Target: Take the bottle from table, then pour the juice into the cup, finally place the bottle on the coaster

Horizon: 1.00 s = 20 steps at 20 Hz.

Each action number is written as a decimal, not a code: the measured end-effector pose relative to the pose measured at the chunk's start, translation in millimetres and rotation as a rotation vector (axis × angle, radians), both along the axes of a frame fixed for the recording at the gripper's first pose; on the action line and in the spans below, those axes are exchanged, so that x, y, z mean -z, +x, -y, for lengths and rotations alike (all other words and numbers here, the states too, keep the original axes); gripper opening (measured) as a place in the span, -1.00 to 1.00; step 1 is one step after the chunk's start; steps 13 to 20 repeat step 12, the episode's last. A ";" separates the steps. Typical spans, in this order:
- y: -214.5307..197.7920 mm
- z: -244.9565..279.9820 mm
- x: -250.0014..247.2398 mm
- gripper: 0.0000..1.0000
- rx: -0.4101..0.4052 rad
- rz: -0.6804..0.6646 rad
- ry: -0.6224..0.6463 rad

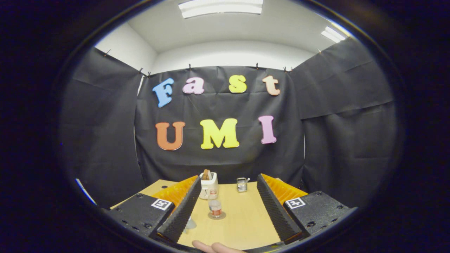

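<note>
A small clear bottle (pixel 215 207) with a reddish label stands upright on a round coaster (pixel 221 215) on the wooden table (pixel 242 225). It sits in the wide gap between my fingers, and neither finger touches it. My gripper (pixel 228 180) is open and holds nothing. A clear cup (pixel 190 223) stands just left of the bottle, partly hidden behind the left finger (pixel 182 211).
A white toaster (pixel 209 185) with toast in it stands farther back on the table, with a small metal object (pixel 242 184) to its right. Black cloth walls close in the table's far and side edges. A person's fingertips (pixel 214 247) show at the near edge.
</note>
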State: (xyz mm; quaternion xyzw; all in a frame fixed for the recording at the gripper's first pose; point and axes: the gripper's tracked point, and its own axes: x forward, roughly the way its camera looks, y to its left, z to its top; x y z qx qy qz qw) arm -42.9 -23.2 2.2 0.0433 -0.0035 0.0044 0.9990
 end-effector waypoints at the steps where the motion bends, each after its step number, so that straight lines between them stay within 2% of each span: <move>1: -3.3 0.6 -1.6 1.00 -0.005 -0.015 0.000; 5: -12.1 -7.2 -10.6 1.00 -0.037 -0.034 -0.042; 7: -15.8 -0.8 -15.6 1.00 -0.020 -0.019 -0.071; 10: -21.4 8.2 -22.2 1.00 0.028 0.016 -0.061; 20: -23.8 0.4 -18.5 1.00 0.011 0.011 -0.040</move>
